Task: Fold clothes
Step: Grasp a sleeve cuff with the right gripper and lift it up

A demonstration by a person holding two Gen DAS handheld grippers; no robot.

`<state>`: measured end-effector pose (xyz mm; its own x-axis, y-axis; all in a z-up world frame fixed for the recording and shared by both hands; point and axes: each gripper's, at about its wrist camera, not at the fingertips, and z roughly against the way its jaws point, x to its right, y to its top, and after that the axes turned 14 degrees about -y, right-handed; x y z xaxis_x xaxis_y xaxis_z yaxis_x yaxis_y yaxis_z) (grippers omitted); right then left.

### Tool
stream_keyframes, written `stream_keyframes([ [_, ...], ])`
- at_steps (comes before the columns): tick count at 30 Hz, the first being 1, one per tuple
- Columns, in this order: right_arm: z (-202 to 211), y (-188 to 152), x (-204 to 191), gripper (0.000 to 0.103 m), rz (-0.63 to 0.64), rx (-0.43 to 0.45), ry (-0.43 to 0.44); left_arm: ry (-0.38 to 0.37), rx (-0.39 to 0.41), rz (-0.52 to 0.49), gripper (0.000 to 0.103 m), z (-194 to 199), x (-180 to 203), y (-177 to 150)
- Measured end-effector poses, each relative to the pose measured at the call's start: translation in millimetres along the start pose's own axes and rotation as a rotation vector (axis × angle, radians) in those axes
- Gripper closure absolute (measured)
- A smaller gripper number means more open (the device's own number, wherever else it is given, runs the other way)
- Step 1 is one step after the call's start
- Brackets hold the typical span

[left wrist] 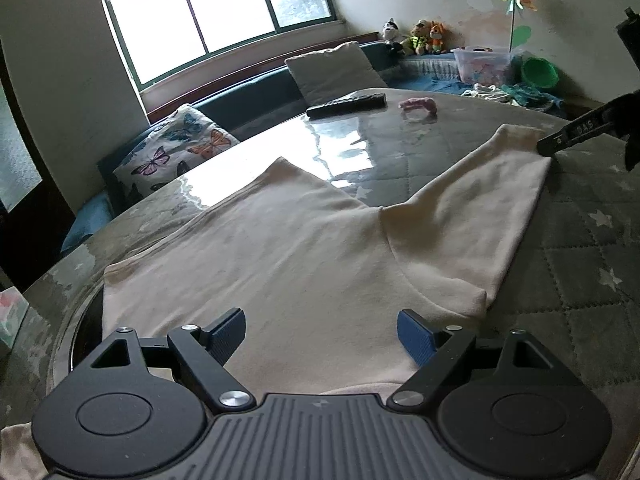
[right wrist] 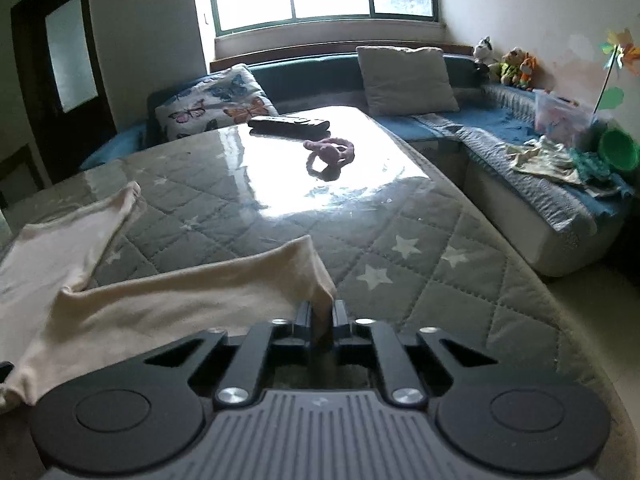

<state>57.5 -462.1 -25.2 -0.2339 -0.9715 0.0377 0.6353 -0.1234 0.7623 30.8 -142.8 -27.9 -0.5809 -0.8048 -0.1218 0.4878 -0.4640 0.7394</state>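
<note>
A cream long-sleeved top [left wrist: 280, 256] lies spread flat on the quilted, glass-covered table [left wrist: 580, 240]. My left gripper [left wrist: 320, 334] hovers open over the top's near part, blue pads wide apart with nothing between them. One sleeve [left wrist: 480, 200] stretches to the right, and its cuff end is pinched by my right gripper [left wrist: 554, 144], seen at the right edge. In the right wrist view, my right gripper [right wrist: 322, 316] is shut on the sleeve cuff [right wrist: 312, 272], lifting it slightly. The other sleeve [right wrist: 80, 224] lies flat at the left.
A black remote [left wrist: 346, 105] and a pink knitted item [left wrist: 418, 105] lie on the table's far, shiny part. A blue sofa [right wrist: 500, 128] with cushions, plush toys, a plastic box and loose clothes wraps the far and right sides. Floor shows beyond the table's right edge.
</note>
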Motion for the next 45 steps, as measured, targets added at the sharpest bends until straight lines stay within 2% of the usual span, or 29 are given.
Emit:
stream_keyframes([
  [7, 0, 23, 12, 0.096, -0.016, 0.033, 0.025, 0.025, -0.005, 0.023, 0.018, -1, 1, 5],
  [15, -16, 17, 15, 0.095, -0.044, -0.021, 0.038, 0.023, 0.010, 0.009, 0.018, 2, 9, 7],
  [21, 6, 25, 12, 0.095, -0.058, 0.029, 0.059, 0.001, 0.004, -0.031, 0.018, -4, 15, 3],
  [25, 39, 39, 0, 0.095, -0.053, 0.093, 0.105, -0.002, 0.030, -0.032, 0.018, 6, 8, -1],
  [31, 89, 65, -41, 0.096, -0.001, 0.181, 0.212, -0.005, 0.070, -0.033, 0.018, 22, -2, -8],
  [38, 131, 74, -132, 0.095, 0.163, 0.245, 0.343, 0.026, 0.107, 0.015, 0.018, 53, -30, -35],
  [45, 146, 52, -229, 0.095, 0.304, 0.207, 0.476, 0.065, 0.137, 0.092, 0.018, 78, -56, -63],
])
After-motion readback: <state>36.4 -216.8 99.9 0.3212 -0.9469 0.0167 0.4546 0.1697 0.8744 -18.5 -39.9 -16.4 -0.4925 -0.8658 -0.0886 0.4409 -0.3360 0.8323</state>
